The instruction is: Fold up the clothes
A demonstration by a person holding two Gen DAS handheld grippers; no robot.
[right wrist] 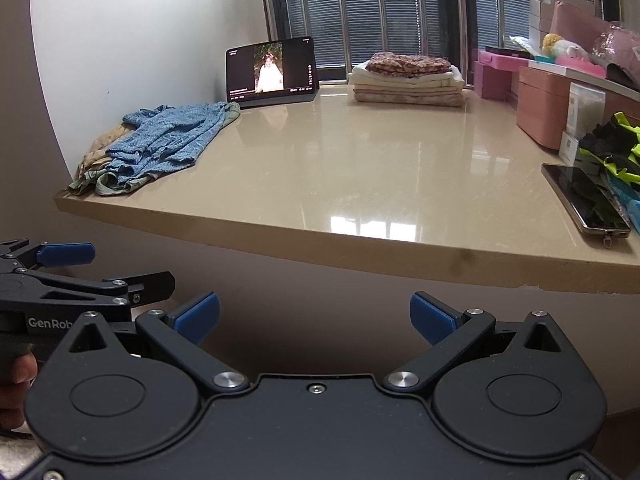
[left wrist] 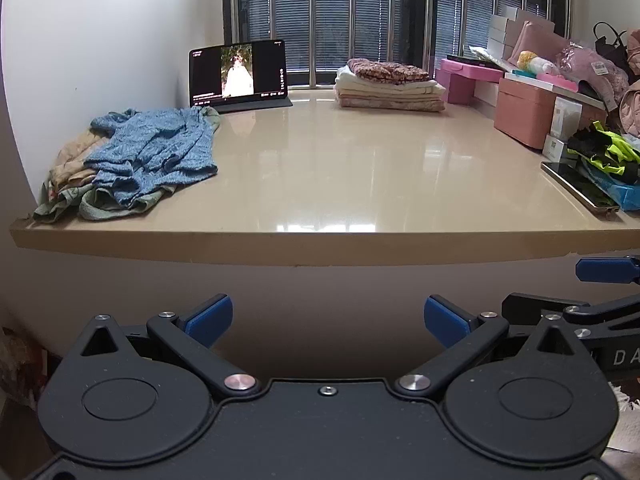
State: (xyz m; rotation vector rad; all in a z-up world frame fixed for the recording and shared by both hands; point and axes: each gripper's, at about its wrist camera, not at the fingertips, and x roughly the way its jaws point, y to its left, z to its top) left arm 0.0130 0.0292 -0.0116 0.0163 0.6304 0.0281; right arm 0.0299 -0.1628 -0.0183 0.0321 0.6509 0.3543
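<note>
A crumpled blue knit garment (left wrist: 152, 152) (right wrist: 168, 140) tops a heap of tan and green clothes (left wrist: 72, 184) at the left end of the beige table (left wrist: 340, 176) (right wrist: 360, 176). A neat stack of folded clothes (left wrist: 390, 86) (right wrist: 410, 78) sits at the back by the window. My left gripper (left wrist: 327, 320) hangs below and in front of the table edge, open and empty. My right gripper (right wrist: 314, 316) is also open and empty, below the edge. The left gripper's blue fingertips (right wrist: 66, 254) show at the left of the right wrist view.
A tablet (left wrist: 239, 76) (right wrist: 272, 70) playing video stands at the back left. A phone (left wrist: 580, 192) (right wrist: 586, 206) lies at the right edge beside neon-yellow and black cloth (left wrist: 604, 152). Pink boxes (left wrist: 524, 116) and bags crowd the right side. A white wall is on the left.
</note>
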